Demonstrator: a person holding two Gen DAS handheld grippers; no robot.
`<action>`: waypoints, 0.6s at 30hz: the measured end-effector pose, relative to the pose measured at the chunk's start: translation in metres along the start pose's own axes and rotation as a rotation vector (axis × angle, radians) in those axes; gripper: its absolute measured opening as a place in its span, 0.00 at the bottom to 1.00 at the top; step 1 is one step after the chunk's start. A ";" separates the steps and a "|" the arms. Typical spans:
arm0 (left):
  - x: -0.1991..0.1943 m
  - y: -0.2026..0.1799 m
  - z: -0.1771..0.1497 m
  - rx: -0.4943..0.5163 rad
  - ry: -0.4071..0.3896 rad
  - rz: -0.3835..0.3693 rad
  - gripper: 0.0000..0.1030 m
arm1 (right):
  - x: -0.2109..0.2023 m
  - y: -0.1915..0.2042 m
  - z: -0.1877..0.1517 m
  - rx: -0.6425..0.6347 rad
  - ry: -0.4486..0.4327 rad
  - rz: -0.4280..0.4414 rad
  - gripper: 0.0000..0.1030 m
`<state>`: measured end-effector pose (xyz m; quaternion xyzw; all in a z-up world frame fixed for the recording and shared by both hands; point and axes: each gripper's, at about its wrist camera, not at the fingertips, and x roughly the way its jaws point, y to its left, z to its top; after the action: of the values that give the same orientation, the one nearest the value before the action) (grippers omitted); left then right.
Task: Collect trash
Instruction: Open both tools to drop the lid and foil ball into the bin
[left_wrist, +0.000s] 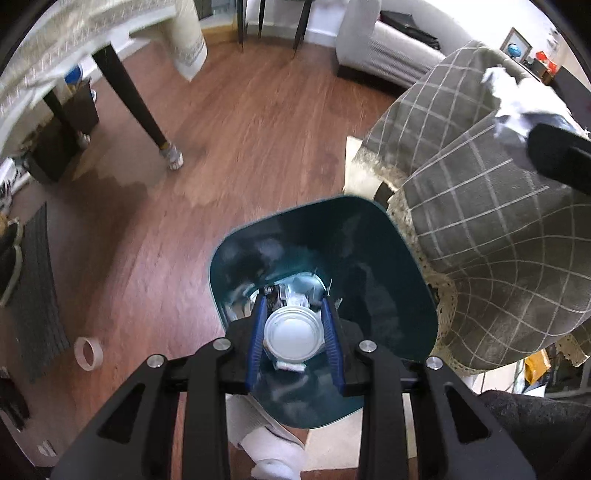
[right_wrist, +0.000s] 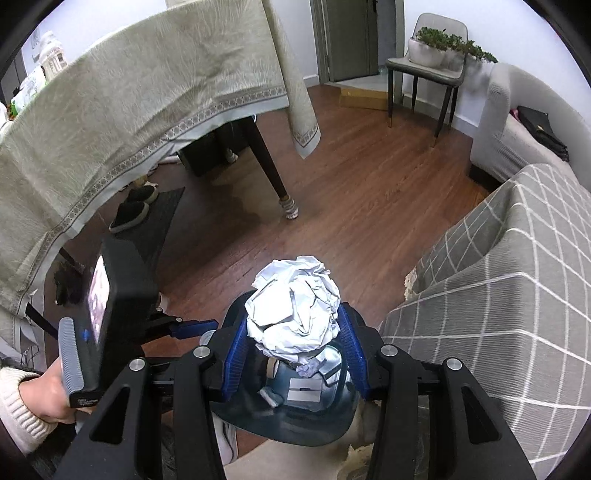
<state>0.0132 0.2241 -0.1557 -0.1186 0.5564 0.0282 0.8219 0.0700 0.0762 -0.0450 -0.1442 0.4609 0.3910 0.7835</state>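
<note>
Directly below the left tool (left_wrist: 293, 332) stands the open teal bin (left_wrist: 399, 280), its rounded rim clear all the way round on the floor side. That tool's blue pads are clamped on a white round cup (left_wrist: 291, 338), seen end-on, which hangs over the bin's mouth, above scraps already lying at the bottom. In the right wrist view the right tool (right_wrist: 295, 332) is clamped on a crumpled white paper ball (right_wrist: 295, 306), which bulges up past the fingertips; the same bin (right_wrist: 236, 413) sits beneath it, its near rim showing under the tool.

On the right the bin's rim stands just beside a grey checked cushion (left_wrist: 480, 221) with a lace edge, so that side is tight. On the left and ahead, bare wooden floor (left_wrist: 240, 147) gives wide room. A roll of tape (left_wrist: 88, 352) lies on that floor, well apart from the bin. Farther off, a dark table leg (left_wrist: 144, 110) in a sock-like cover stands under a pale hanging tablecloth (right_wrist: 129, 110), whose border drops low along the left edge of the room. A person's hand (right_wrist: 48, 398) in a cream sleeve grips the left tool's handle at the lower left of the right wrist view.
</note>
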 end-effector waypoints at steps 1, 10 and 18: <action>0.003 0.003 -0.001 -0.006 0.007 0.003 0.32 | 0.004 0.001 0.000 -0.001 0.012 0.000 0.46; -0.004 0.021 -0.004 -0.023 -0.009 0.019 0.49 | 0.033 0.008 -0.003 -0.017 0.086 0.001 0.46; -0.033 0.029 -0.001 -0.037 -0.074 0.010 0.56 | 0.057 0.014 -0.013 -0.030 0.150 -0.002 0.46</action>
<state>-0.0052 0.2545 -0.1305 -0.1298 0.5258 0.0471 0.8393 0.0663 0.1050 -0.0975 -0.1851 0.5123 0.3852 0.7449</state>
